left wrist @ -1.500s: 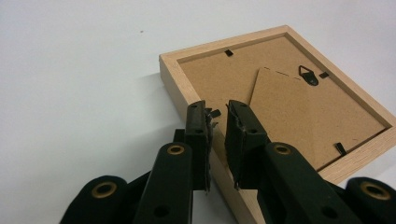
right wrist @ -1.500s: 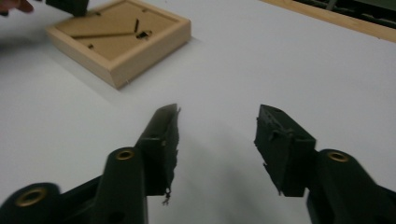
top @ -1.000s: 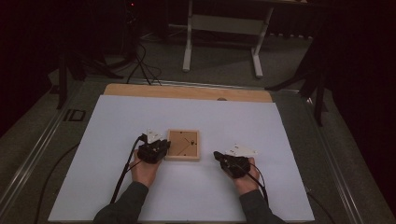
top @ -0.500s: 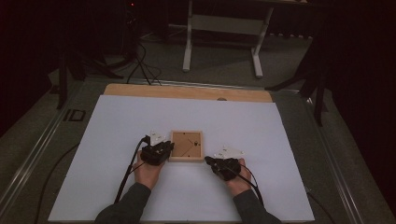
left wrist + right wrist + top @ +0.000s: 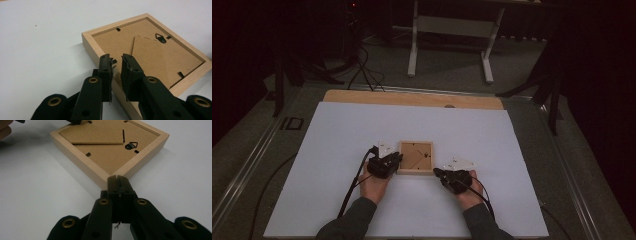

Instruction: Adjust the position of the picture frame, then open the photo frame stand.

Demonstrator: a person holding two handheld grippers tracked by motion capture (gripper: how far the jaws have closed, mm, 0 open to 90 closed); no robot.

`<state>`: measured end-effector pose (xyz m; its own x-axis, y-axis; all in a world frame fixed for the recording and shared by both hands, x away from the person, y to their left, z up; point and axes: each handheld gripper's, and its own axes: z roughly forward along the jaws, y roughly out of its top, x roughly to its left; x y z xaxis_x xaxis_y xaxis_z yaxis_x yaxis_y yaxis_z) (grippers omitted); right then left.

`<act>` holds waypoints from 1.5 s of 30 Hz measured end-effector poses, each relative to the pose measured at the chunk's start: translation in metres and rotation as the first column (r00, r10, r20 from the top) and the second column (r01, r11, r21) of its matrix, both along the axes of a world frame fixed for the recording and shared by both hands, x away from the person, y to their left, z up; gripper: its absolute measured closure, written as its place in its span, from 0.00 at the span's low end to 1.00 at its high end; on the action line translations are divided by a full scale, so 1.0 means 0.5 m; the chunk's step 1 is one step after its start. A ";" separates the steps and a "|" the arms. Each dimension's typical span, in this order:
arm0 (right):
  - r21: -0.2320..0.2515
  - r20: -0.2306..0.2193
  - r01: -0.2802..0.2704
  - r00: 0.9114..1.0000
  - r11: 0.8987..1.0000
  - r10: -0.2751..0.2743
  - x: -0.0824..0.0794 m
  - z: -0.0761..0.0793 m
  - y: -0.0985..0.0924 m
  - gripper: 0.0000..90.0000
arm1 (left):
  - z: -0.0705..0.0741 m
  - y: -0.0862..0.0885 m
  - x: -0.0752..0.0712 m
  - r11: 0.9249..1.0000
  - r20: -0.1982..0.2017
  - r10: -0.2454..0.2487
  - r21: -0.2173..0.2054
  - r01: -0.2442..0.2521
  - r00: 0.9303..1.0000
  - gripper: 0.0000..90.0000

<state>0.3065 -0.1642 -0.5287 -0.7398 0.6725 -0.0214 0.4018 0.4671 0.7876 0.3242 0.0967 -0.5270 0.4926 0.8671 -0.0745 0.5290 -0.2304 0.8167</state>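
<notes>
Since a second ago, my right gripper (image 5: 438,173) has slid in across the sheet from further right and now sits at the near right corner of the picture frame (image 5: 416,157), while the frame itself has kept its place.

That frame lies face down, a little toward my side of the middle of the white sheet (image 5: 337,135), showing its brown backing board (image 5: 125,42). On the board I can see small black turn clips (image 5: 118,29), a metal hanging hook (image 5: 161,38) and a folded cardboard stand (image 5: 155,60) lying flat.

In the right gripper view the right gripper (image 5: 117,180) is clenched with nothing between the jaws, and its tip meets the frame's pale wooden corner (image 5: 110,177); whether it presses or merely touches I cannot tell.

My left gripper (image 5: 398,159) reaches over the frame's left edge. In the left gripper view, the left gripper (image 5: 117,61) has its jaws a narrow gap apart above the inner edge of the rail, right at one black clip (image 5: 114,61). I see the clip just beside the left jaw, not squeezed between the pads, so I read that gripper as released.

Beyond the sheet, a strip of wooden tabletop (image 5: 412,99) shows at the far side, and further back a white stand (image 5: 451,30) rests on the dark floor.
</notes>
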 end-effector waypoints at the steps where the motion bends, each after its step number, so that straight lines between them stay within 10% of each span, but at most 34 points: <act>1: 0.000 0.001 -0.002 1.000 1.000 0.002 0.000 0.000 -0.001 1.00 | 0.000 -0.001 0.000 1.000 0.001 -0.002 0.000 0.002 1.000 0.87; 22: 0.001 0.003 0.001 1.000 1.000 -0.001 -0.001 0.004 -0.006 1.00 | 0.004 -0.002 -0.004 1.000 0.009 -0.015 -0.008 0.015 1.000 0.86; 37: 0.045 0.044 -0.008 0.999 0.999 0.006 -0.002 0.010 0.001 1.00 | 0.026 -0.030 -0.024 0.995 0.056 -0.076 -0.054 0.079 0.996 0.58; 45: 0.044 0.044 -0.014 0.999 0.999 0.012 -0.001 0.010 0.003 1.00 | 0.009 -0.056 -0.024 0.993 0.072 -0.115 0.032 0.113 0.991 0.50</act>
<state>0.3061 -0.1627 -0.5239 -0.7474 0.6640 -0.0244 0.3610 0.4367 0.8240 0.3124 0.0685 -0.5227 0.5912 0.8064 -0.0111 0.4372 -0.3088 0.8447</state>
